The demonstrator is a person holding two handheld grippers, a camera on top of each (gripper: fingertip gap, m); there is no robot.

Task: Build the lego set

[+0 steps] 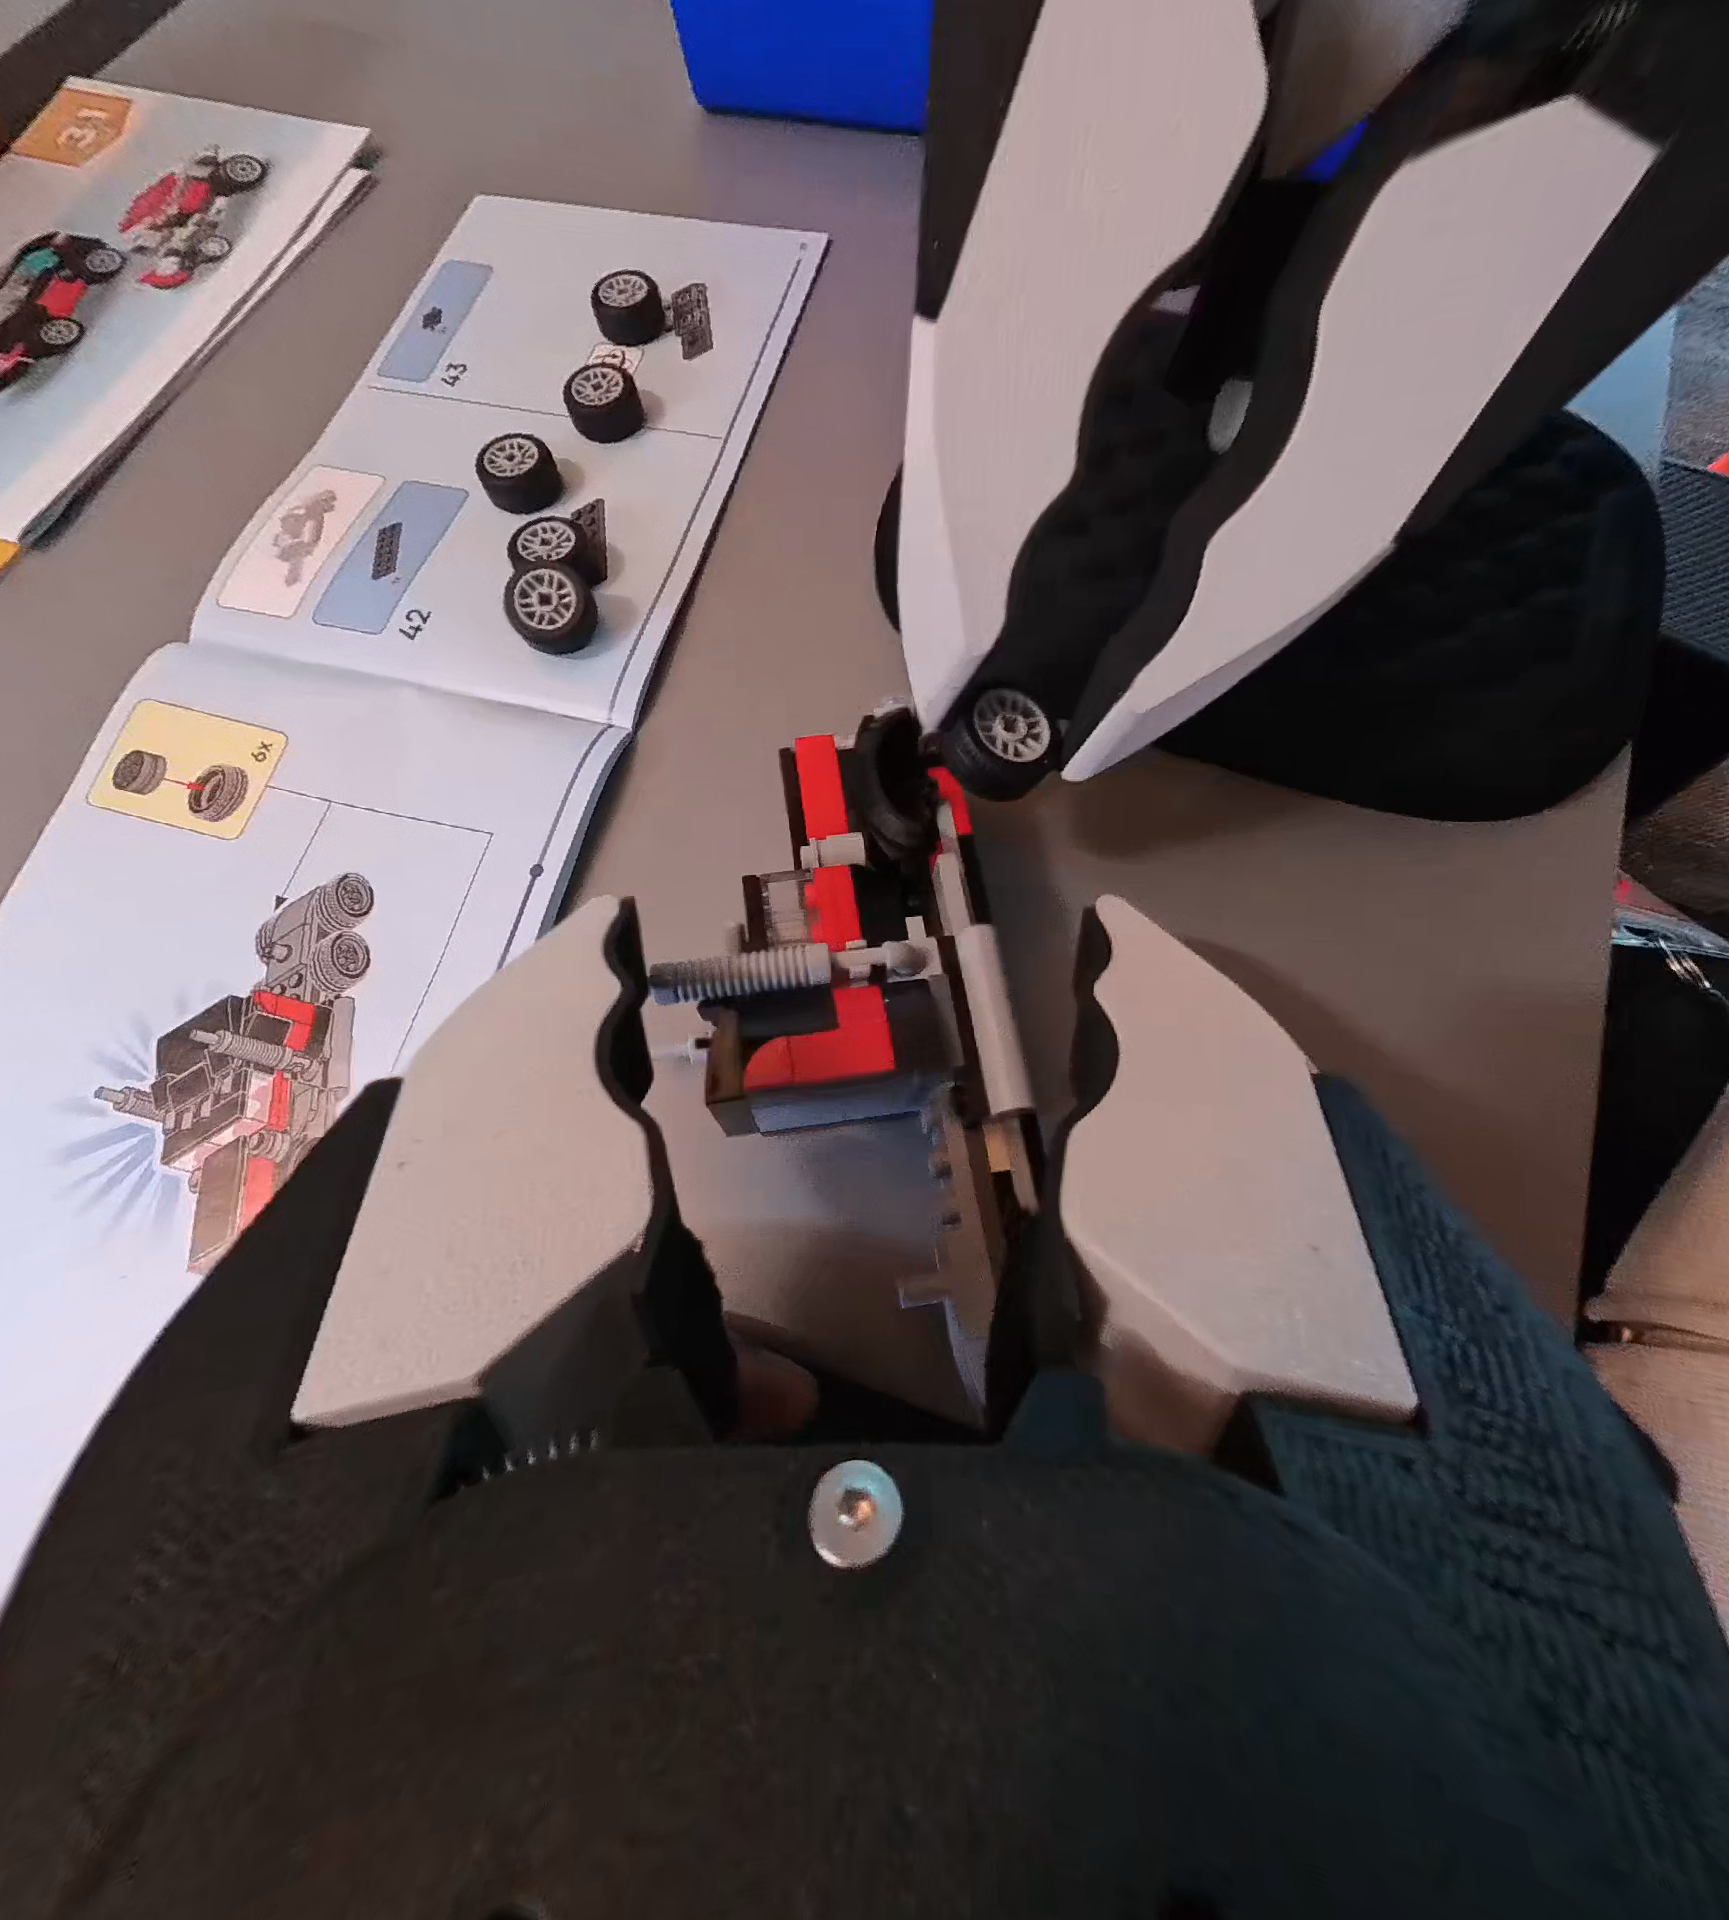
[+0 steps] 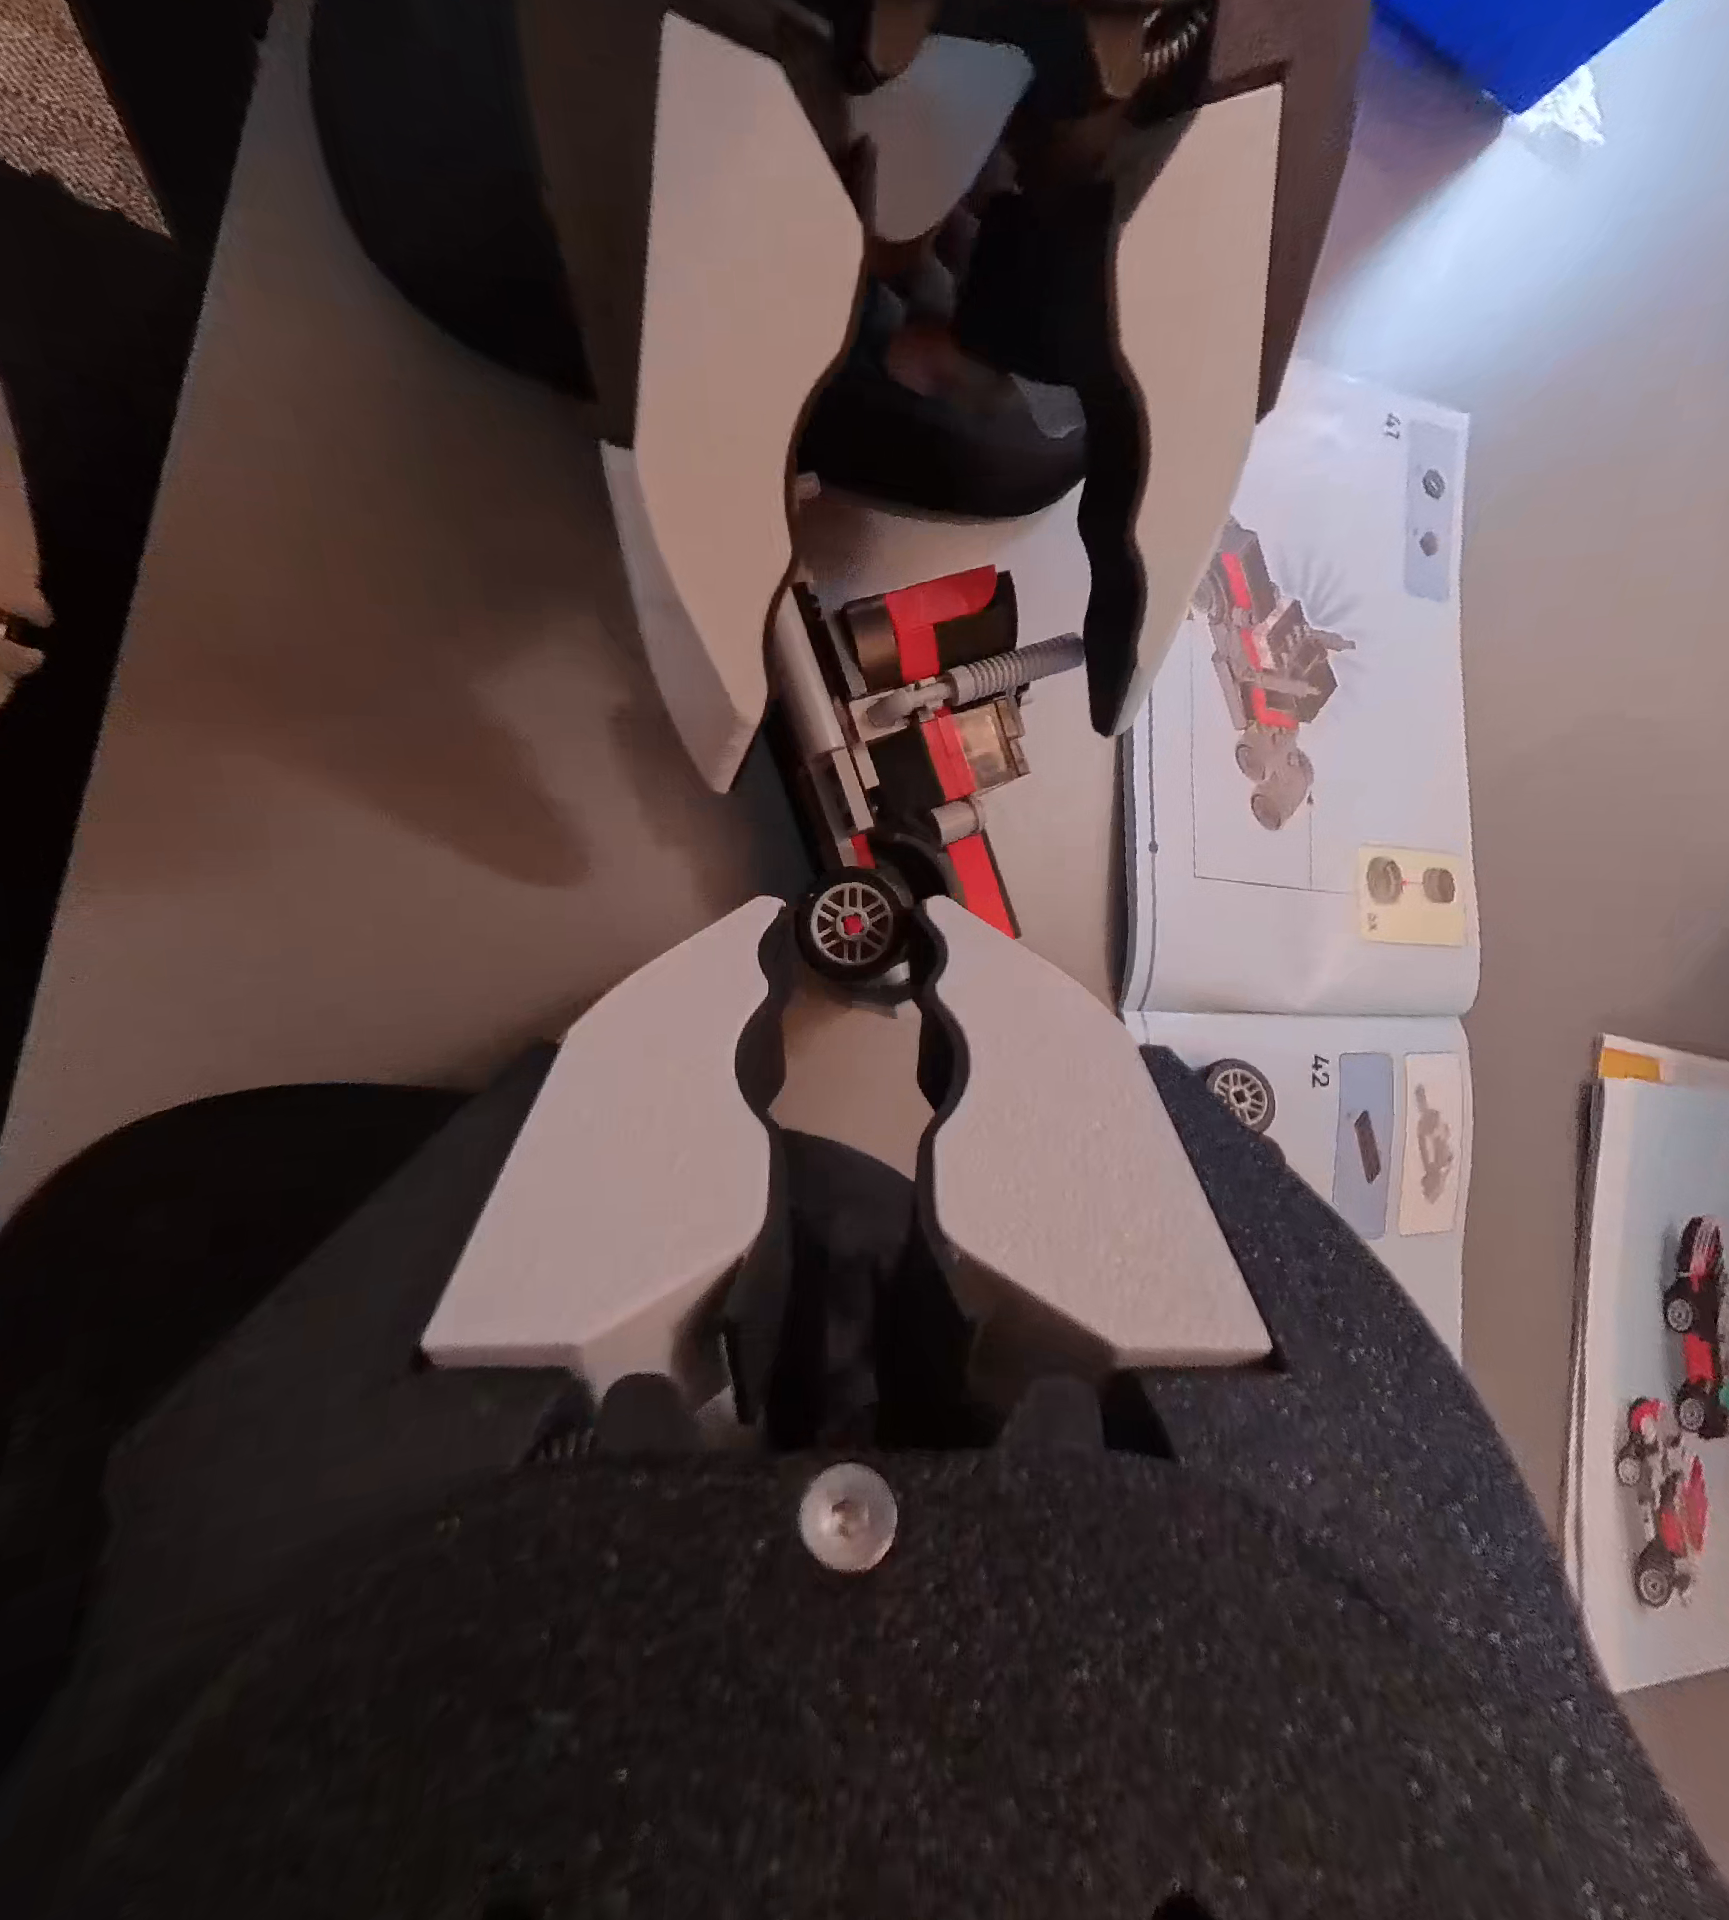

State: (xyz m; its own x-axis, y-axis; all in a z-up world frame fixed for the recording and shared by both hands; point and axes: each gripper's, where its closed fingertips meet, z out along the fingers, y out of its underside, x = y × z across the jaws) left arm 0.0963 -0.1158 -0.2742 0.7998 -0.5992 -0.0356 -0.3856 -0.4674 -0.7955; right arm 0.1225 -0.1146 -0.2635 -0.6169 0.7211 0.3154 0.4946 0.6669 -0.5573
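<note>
The red, black and grey lego truck model [image 1: 844,1023] lies between the fingers of my left gripper [image 1: 860,935], which is shut on it just above the grey table. Its grey screw-shaped axle [image 1: 746,971] touches the left finger. My right gripper [image 1: 1007,743] comes in from the top right, shut on a small black wheel with a grey rim [image 1: 1014,727]. The wheel sits against the model's far end, beside a black tyre [image 1: 891,779] on the model. In the right wrist view, my right gripper [image 2: 852,920] grips the wheel [image 2: 847,925] against the model [image 2: 933,634], held by the left gripper [image 2: 917,753].
The open instruction booklet [image 1: 735,312] lies left of the model with several loose wheels [image 1: 517,473] on it. A second booklet [image 1: 112,312] lies farther left. A blue box [image 1: 798,52] stands at the back. The table edge and a black seat [image 1: 1462,623] are on the right. The tips of both grippers are at nearly the same place.
</note>
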